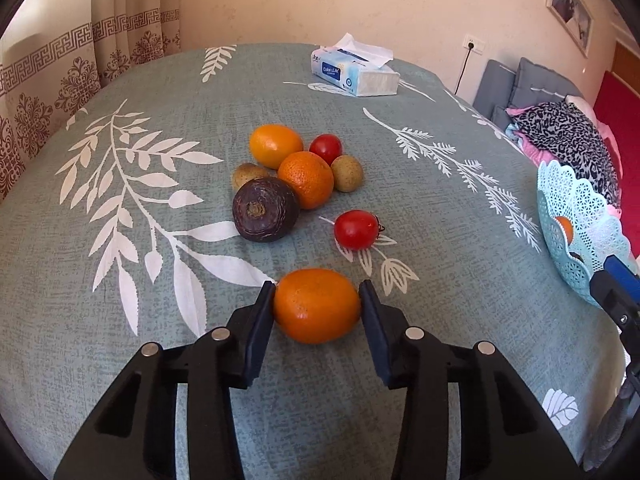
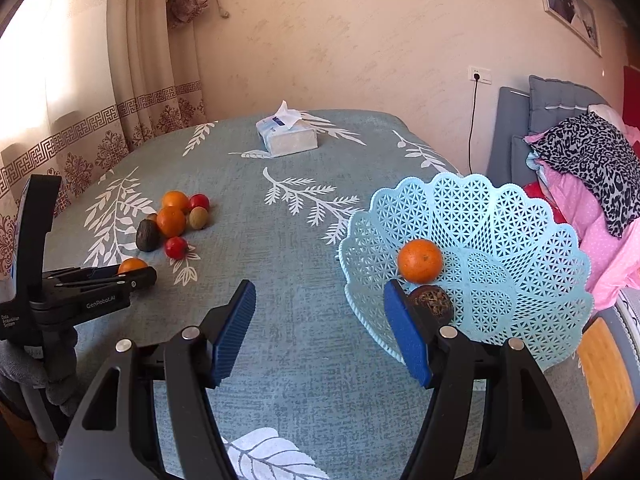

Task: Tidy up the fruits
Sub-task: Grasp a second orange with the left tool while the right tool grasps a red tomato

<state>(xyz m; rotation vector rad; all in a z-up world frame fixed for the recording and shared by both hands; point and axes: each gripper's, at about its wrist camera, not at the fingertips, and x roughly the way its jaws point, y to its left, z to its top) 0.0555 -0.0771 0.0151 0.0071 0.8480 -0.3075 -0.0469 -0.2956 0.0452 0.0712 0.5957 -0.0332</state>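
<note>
My left gripper (image 1: 318,296) has its jaws around an orange (image 1: 317,305) on the tablecloth, both pads touching its sides. Beyond it lie a red tomato (image 1: 356,229), a dark purple fruit (image 1: 265,210), two more oranges (image 1: 306,179), another tomato (image 1: 325,148) and two brownish-green fruits (image 1: 347,173). My right gripper (image 2: 320,320) is open and empty, just left of the light blue lattice basket (image 2: 500,240). The basket holds an orange (image 2: 420,261) and a dark fruit (image 2: 434,304). The left gripper also shows in the right wrist view (image 2: 132,274).
A tissue pack (image 1: 354,68) lies at the table's far side. The basket (image 1: 580,224) sits at the table's right edge. A sofa with pink and leopard-print cloth (image 2: 592,168) stands to the right. Curtains (image 1: 48,92) hang behind the table on the left.
</note>
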